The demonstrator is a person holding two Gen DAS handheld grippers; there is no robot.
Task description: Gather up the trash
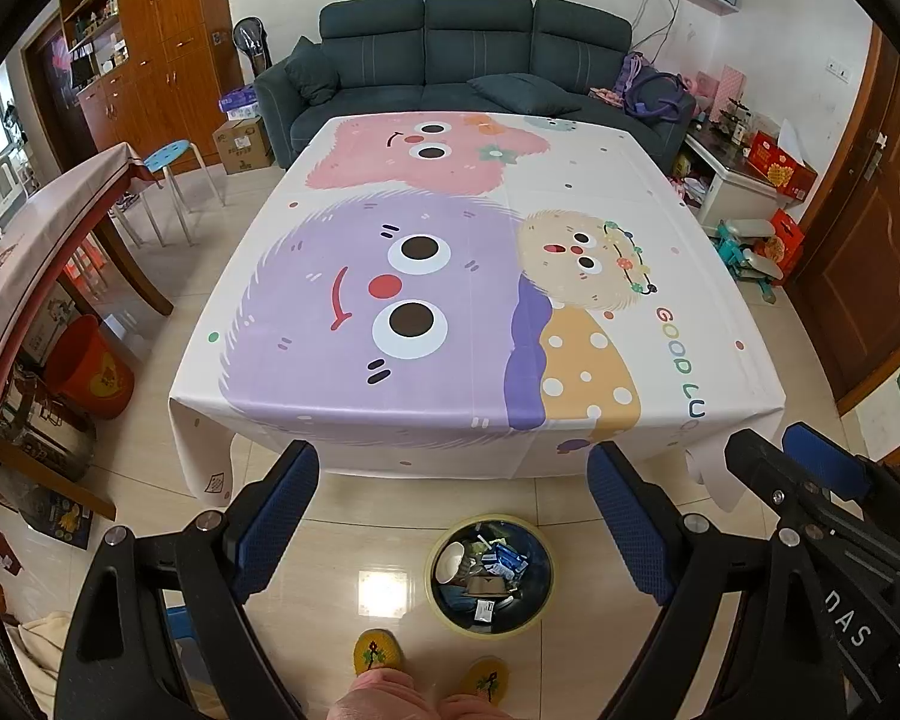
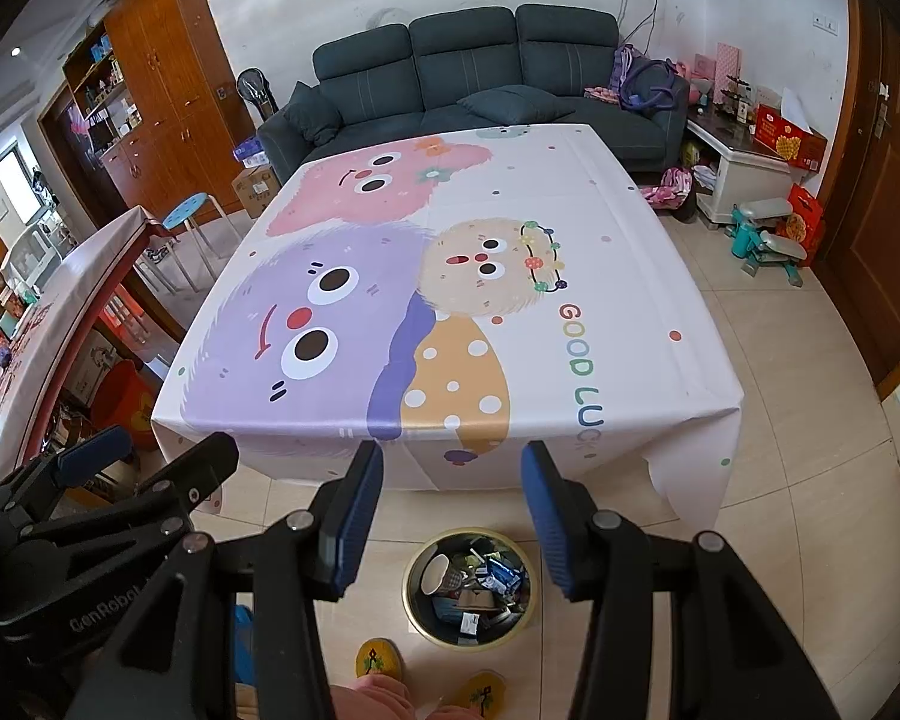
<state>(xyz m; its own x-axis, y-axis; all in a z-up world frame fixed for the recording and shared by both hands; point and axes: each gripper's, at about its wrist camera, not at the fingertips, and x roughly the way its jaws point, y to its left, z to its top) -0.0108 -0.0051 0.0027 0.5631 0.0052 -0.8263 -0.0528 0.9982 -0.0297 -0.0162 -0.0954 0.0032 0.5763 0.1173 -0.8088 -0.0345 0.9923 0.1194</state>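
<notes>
A round trash bin with a yellow-green rim stands on the floor before the table, holding a paper cup, blue wrappers and other litter; it also shows in the right wrist view. My left gripper is open and empty, held above the bin near the table's front edge. My right gripper is open and empty, also above the bin; it shows at the right of the left wrist view. The table carries a cartoon-monster cloth with no trash on it.
The person's yellow slippers stand just behind the bin. A second table and an orange bucket are at the left. A dark sofa is behind the table, a blue stool far left, toys and boxes at the right.
</notes>
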